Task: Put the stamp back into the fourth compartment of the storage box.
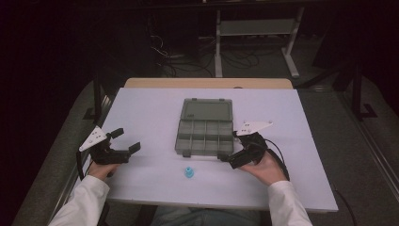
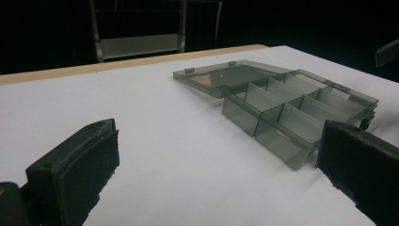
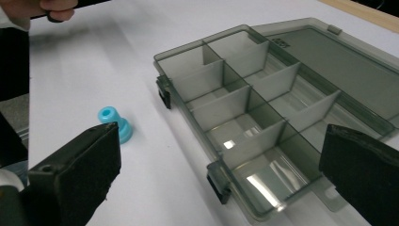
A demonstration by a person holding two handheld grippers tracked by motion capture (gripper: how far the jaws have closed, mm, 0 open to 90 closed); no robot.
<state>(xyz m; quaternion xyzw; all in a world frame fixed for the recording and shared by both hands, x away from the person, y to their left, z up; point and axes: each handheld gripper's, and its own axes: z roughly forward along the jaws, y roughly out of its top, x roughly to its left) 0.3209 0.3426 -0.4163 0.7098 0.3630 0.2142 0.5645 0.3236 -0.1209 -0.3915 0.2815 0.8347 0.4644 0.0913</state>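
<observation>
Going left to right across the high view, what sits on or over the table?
Left hand-held gripper → small blue part → open grey compartment box → right hand-held gripper, at the box's near right corner, both grippers with jaws apart.

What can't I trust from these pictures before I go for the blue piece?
- Blue plastic piece: too small in the high view to tell its shape; in the right gripper view the gripper's near jaw covers its lower side.
- Compartment box: in the left gripper view the gripper's jaw hides its near right corner.
- Box lid: the right gripper view's frame edge cuts off its far end.
</observation>
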